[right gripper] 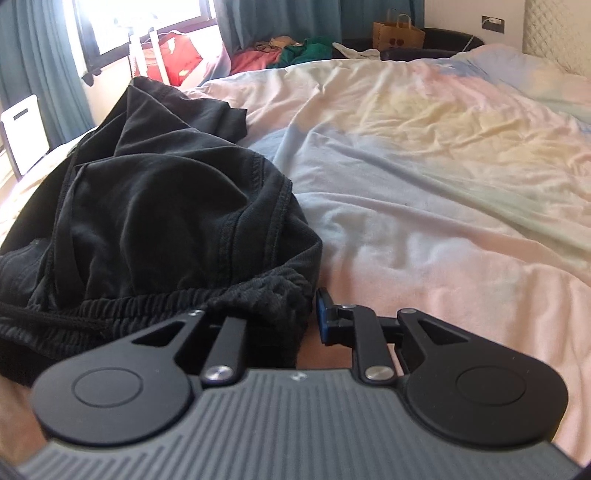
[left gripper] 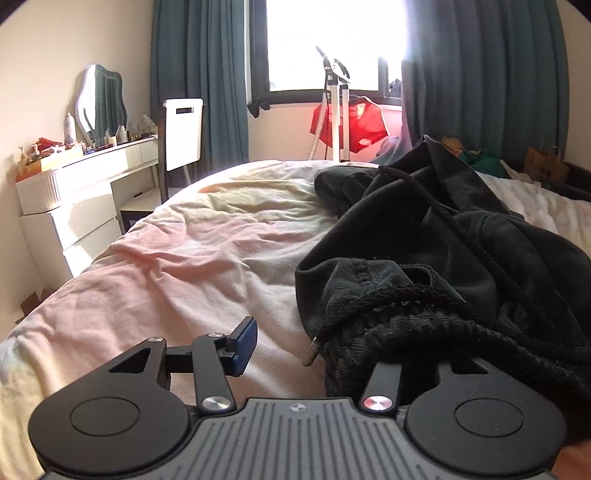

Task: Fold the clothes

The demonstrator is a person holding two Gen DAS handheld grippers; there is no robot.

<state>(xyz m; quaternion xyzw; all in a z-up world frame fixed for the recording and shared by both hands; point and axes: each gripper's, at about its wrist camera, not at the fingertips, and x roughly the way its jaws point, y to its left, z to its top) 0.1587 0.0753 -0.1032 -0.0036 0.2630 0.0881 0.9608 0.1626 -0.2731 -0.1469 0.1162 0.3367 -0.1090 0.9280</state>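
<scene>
Black shorts [left gripper: 443,258] heaped on bedsheet [left gripper: 184,258] (dresser [left gripper: 74,184] beyond).

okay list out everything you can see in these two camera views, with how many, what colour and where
shorts: one, black, bunched on the bed, waistband at both grippers
drawstring: one, black, hanging from the waistband
bed sheet: one, pastel pink, yellow and blue, covering the bed
curtains: two, teal, either side of the window
dresser: one, white, left wall, cluttered top
mirror: one, on the dresser
chair: one, white, beside the dresser
red garment: one, under the window
paper bag: one, brown, beyond the bed
left gripper: open, waistband between its fingers
right gripper: open, waistband between its fingers
</scene>
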